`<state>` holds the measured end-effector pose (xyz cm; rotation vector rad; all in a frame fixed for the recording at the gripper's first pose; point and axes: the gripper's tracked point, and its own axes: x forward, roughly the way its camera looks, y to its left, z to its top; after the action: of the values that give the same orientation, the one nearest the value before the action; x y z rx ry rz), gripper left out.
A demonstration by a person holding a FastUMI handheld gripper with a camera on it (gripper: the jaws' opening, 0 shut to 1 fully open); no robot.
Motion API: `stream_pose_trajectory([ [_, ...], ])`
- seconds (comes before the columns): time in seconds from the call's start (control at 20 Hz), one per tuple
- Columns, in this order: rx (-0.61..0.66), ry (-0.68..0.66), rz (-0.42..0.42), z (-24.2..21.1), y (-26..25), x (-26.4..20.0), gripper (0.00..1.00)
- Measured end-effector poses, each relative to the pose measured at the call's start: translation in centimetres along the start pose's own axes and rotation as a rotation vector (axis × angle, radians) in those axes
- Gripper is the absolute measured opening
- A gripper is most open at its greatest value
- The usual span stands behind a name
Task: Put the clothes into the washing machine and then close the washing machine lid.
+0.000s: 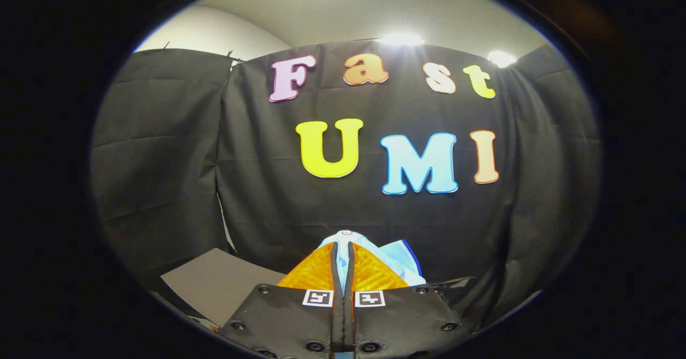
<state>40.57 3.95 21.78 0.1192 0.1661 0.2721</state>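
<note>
My gripper (343, 246) is raised and points at the black cloth wall. Its two fingers stand pressed close together, with a thin fold of light blue garment (394, 262) caught between them. The cloth pokes out at the fingertips, where a small white button (346, 232) shows, and bunches out to the right of the right finger (375, 273). How far the garment hangs down below the fingers is hidden.
A flat grey-brown board or surface (220, 286) lies low to the left of the fingers. The black cloth wall (268, 187) stands straight ahead, with a seam where two panels meet on the left. Bright ceiling lights (402, 38) shine above it.
</note>
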Motion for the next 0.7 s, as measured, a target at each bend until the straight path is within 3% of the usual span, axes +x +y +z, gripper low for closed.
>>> stream_pose_trajectory([
  [0.35, 0.016, 0.039, -0.074, -3.3, -5.3, -0.3, 0.01],
  [0.7, 0.043, 0.138, -0.118, -10.7, -8.2, 1.0, 0.01],
])
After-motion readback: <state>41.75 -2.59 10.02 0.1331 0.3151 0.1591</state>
